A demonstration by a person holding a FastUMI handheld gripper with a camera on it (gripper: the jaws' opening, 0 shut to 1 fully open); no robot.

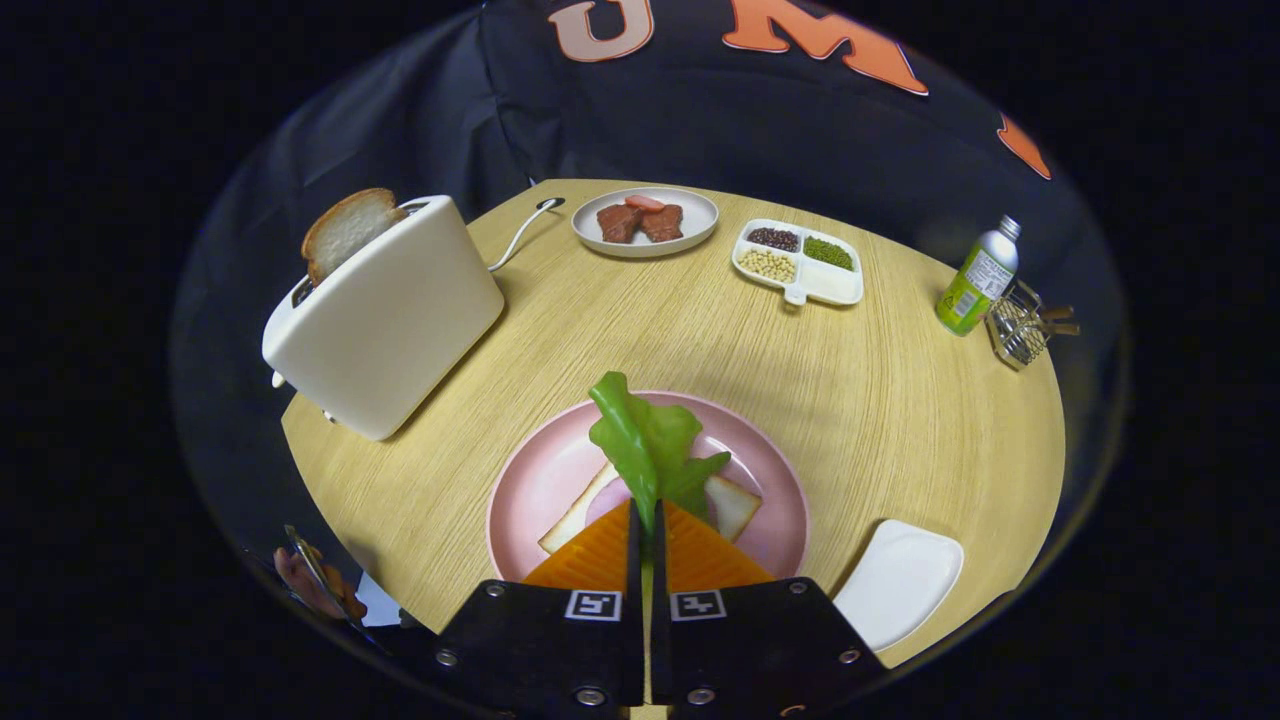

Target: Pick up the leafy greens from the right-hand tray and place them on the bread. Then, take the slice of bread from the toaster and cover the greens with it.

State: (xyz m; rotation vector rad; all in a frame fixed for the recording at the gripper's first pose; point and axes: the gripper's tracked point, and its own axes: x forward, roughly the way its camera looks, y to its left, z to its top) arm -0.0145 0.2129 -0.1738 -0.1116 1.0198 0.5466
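Over the pink plate (540,480), at six o'clock on the worktop (800,400), your fingers (592,555) pinch the lettuce leaf (645,440) by its stem above the bread (735,505). It looks light and floppy; release gently.

Gripper (647,525) jaws nearly closed — pinching the leafy greens (648,446).
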